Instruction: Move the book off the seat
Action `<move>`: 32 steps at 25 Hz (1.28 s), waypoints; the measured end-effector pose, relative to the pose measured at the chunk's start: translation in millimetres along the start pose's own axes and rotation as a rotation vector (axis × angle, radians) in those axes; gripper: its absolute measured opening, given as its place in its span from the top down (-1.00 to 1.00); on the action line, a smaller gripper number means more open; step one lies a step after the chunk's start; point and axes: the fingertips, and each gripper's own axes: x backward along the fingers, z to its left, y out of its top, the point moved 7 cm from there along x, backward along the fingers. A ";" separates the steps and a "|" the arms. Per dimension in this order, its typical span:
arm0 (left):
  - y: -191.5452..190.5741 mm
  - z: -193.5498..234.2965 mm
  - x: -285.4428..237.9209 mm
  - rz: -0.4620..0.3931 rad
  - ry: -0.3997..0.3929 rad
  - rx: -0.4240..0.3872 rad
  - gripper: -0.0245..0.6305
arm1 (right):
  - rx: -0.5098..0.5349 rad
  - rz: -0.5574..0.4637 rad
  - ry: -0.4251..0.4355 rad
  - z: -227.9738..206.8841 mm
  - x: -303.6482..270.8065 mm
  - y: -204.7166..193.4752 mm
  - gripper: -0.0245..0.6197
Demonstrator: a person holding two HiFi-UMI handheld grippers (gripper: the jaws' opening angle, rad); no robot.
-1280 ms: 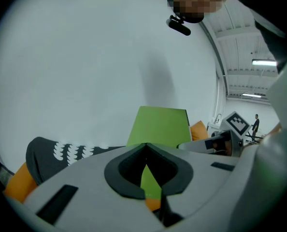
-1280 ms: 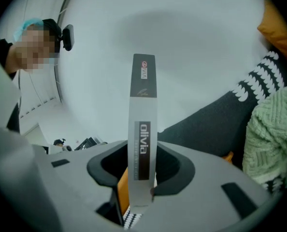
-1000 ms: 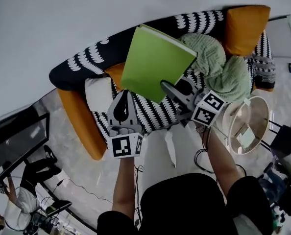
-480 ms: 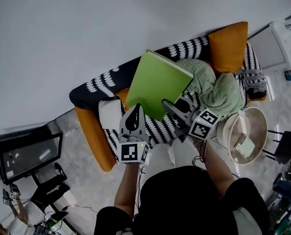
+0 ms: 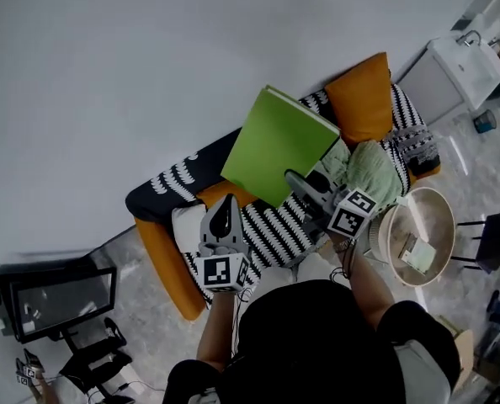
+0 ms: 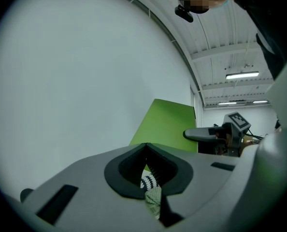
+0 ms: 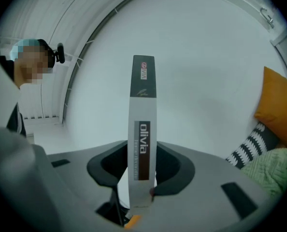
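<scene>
A large green book (image 5: 282, 144) hangs in the air above the black-and-white patterned sofa (image 5: 277, 231), clear of the seat. My right gripper (image 5: 292, 178) is shut on its lower edge. In the right gripper view the book's white spine (image 7: 142, 129) stands upright, pinched between the jaws of the right gripper (image 7: 142, 151). My left gripper (image 5: 225, 200) is to the left of the book and apart from it, with its jaws together and nothing in them. In the left gripper view the left gripper (image 6: 146, 148) points past the green cover (image 6: 170, 127).
An orange cushion (image 5: 364, 99) and a pale green blanket (image 5: 372, 167) lie on the sofa's right end, a white cushion (image 5: 187, 221) on its left. A round light side table (image 5: 418, 236) stands at the right, a monitor on a stand (image 5: 56, 297) at the lower left. A white wall is behind.
Both grippers have risen. The book has gone up with the right gripper and now hangs higher above the seat, which looks smaller and farther below.
</scene>
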 end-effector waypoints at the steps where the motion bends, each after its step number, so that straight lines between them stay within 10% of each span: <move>1: 5.0 -0.8 0.2 -0.010 -0.011 -0.003 0.90 | 0.007 -0.018 -0.004 5.0 1.5 4.1 0.47; 16: 60.1 -82.6 -32.3 -0.115 -0.204 -0.072 0.90 | 0.104 -0.281 -0.071 28.9 96.0 87.6 0.47; 32: 78.4 -273.5 -22.5 -0.117 -0.470 -0.120 0.89 | 0.131 -0.508 -0.246 47.1 311.1 129.6 0.47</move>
